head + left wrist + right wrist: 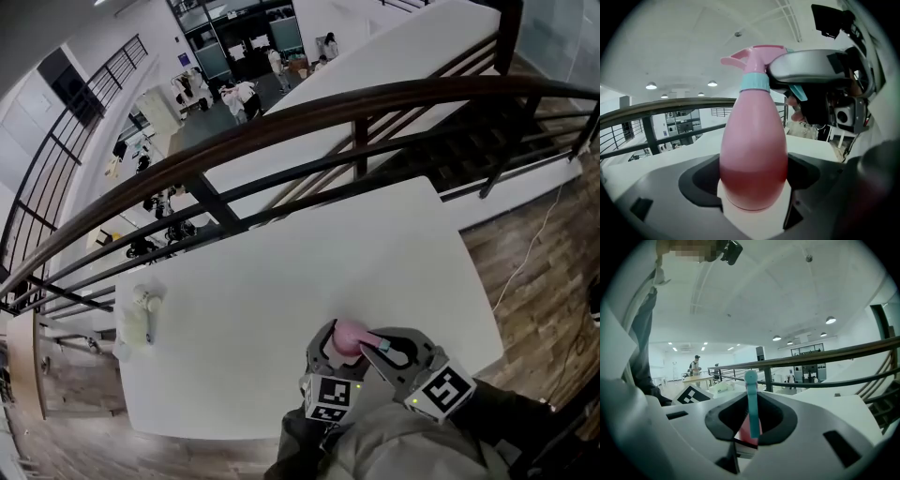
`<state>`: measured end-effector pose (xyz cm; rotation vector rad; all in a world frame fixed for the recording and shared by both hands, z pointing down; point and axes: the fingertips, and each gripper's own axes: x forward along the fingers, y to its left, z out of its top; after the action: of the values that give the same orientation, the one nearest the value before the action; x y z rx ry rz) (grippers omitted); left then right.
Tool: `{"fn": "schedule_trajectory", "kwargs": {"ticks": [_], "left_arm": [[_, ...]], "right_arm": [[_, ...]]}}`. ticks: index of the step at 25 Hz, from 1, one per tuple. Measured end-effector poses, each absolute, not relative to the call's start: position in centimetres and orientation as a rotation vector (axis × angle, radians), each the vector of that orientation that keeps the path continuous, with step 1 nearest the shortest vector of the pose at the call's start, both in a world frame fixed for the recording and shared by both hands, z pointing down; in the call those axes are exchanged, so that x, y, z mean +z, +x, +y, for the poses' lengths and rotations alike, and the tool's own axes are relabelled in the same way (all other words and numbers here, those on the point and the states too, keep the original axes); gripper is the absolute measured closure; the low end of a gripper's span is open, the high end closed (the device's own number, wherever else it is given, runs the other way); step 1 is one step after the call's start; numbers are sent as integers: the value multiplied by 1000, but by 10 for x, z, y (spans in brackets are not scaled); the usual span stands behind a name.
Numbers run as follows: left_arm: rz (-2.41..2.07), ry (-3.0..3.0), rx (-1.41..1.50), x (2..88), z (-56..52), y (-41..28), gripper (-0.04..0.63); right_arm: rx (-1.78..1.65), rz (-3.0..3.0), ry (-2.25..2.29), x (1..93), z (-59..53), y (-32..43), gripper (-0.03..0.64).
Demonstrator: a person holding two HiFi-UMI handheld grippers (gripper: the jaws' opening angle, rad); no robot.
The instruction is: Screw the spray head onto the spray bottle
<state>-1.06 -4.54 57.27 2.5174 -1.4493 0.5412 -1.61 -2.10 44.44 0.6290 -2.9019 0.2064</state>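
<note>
Pink spray bottle point(753, 117), part-full of pink liquid point(752, 183), spray head point(757, 56) atop

I read the bottle point(752, 154) as smooth pink plastic with a soft, semi-gloss sheen. The head point(757, 54) is the same pink plastic. Its collar point(754, 83) and trigger point(752, 404) are teal plastic, matt.

The shells of the left gripper point(752, 186) and right gripper point(751, 420) are grey moulded plastic with a satin finish. The pads point(698, 183) look like black rubber, though I cannot confirm this.

The table point(281, 281) is white, matt and smooth. The handrail point(281, 119) is dark polished wood over dark metal bars point(360, 145). The floor point(562, 272) is wood-grain plank. My sleeve point(403, 445) is grey cloth.
</note>
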Motion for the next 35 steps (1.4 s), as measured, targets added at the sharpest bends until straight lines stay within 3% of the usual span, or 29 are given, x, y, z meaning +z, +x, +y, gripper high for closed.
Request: {"fn": "schedule_trajectory", "kwargs": {"ticks": [13,17,18,20,25,28,31,32,34,35], "left_arm": [[-1420,2409,676,586,-39,-19,187],[-1421,2398,725,589,-38,-20,187],[-1416,2410,724,589,-37,-18,187],[-1368,2484,683,584,-33,-9,187],[-946,2779,415,552,-5,34,186],[-930,2768,411,550,-6,36,186],[-1136,2670,470,556,-22,18,187],[-1212,2631,496,559,-27,13,186],[-1338,2550,527,565,-35,7,186],[-1390,2512,539,566,-37,5,187]], "right_arm": [[388,-2932,509,452,-14,-5,578],[159,-2891,528,450,-16,-5,578],[63,-2902,495,446,-14,-5,563],[-75,-2905,323,445,0,-7,353],[-23,-2890,-195,434,33,-14,324],[77,-2926,-223,422,29,-20,324],[-41,-2928,52,429,6,-27,327],[-114,-2901,179,433,-2,-26,358],[-194,-2889,391,433,-13,-25,525],[-171,-2912,466,430,-17,-25,525]]}}
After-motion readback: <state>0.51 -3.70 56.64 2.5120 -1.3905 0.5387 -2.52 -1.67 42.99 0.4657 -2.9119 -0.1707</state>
